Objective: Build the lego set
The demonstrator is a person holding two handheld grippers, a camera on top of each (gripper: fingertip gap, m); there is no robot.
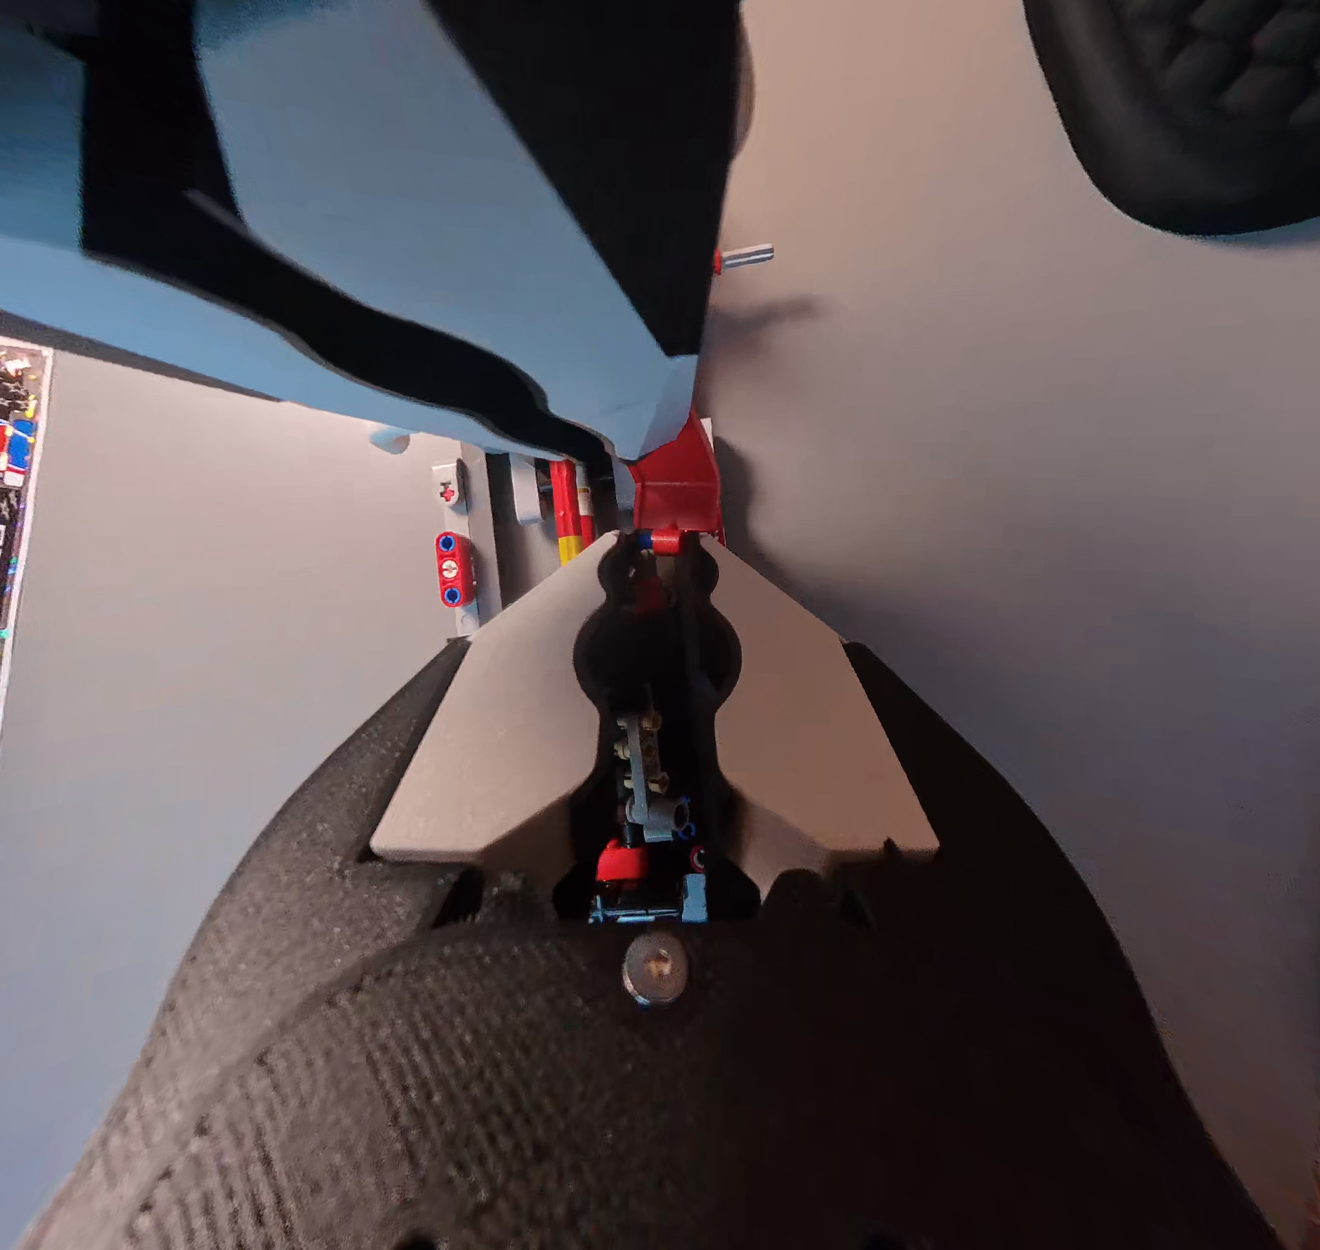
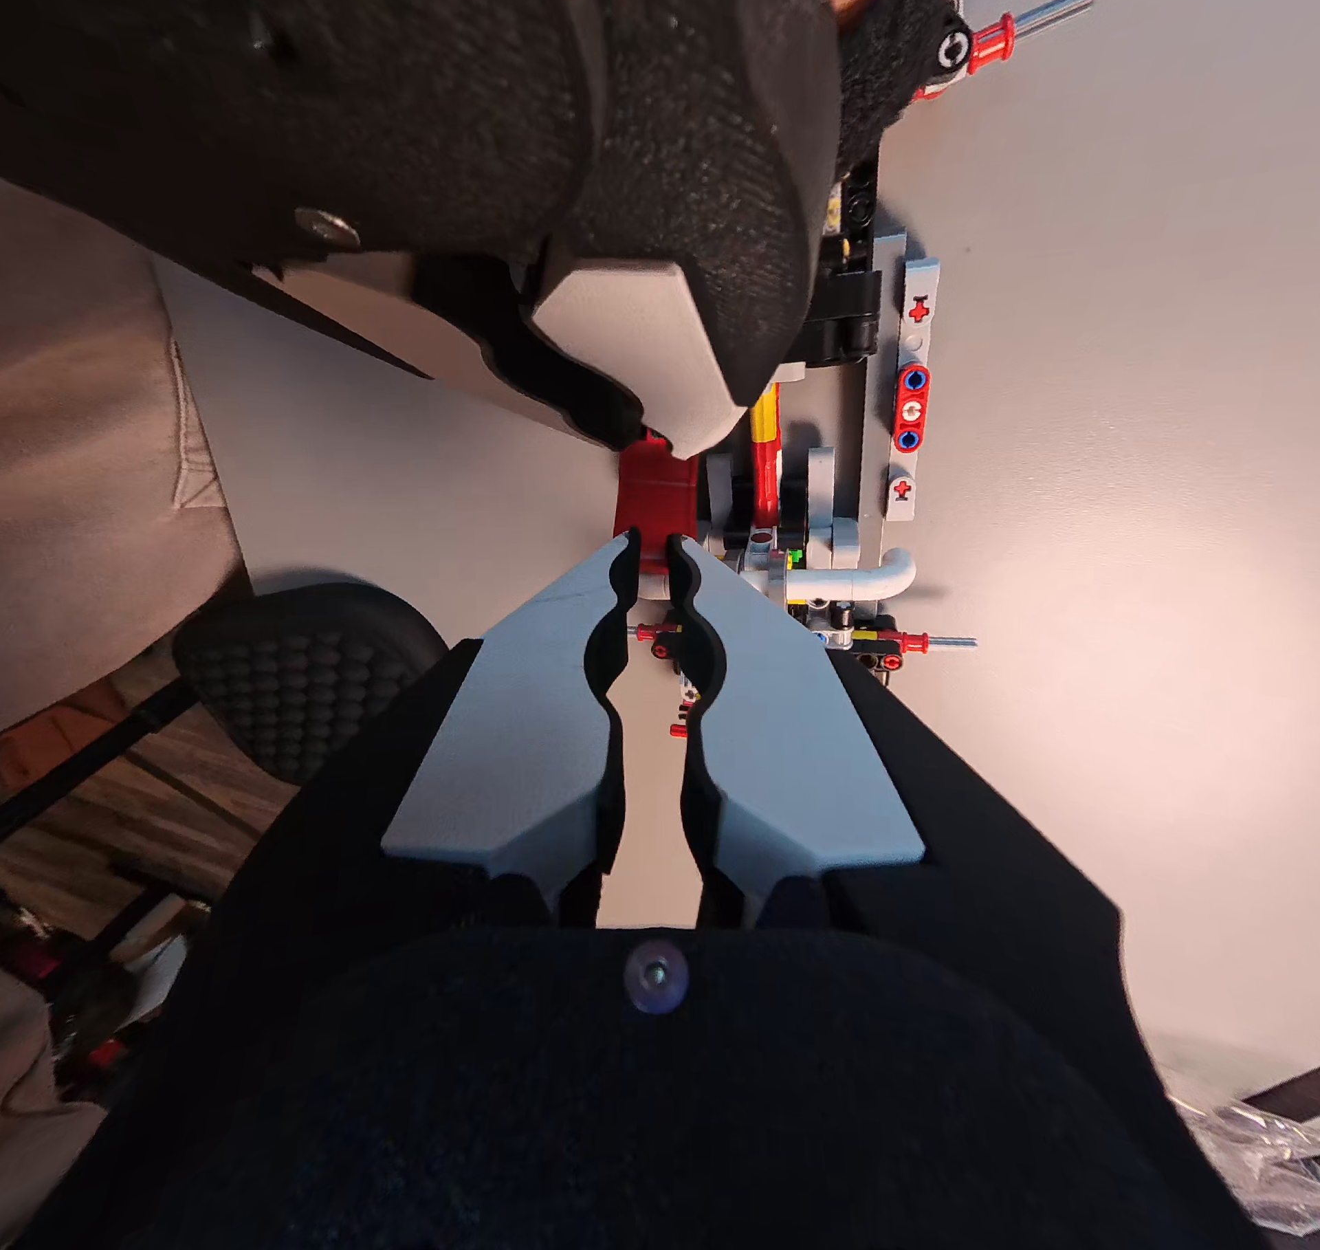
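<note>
Both my tongs pinch the red piece on the lego model.

My right tongs [image 2: 651, 544] are clenched on the near end of the red piece [image 2: 656, 494]; my left tongs [image 1: 661, 541] grip its other end, tips almost closed; the lego model [image 2: 843, 501] lies flat on the pale table [image 2: 1107, 501], just beside the red piece and touching it; it is a long grey frame with red, yellow and black bits and thin rods sticking out; I think if I squeeze or twist too hard, the piece may pop out or go on crooked; pushing sideways could slide the whole model.
</note>
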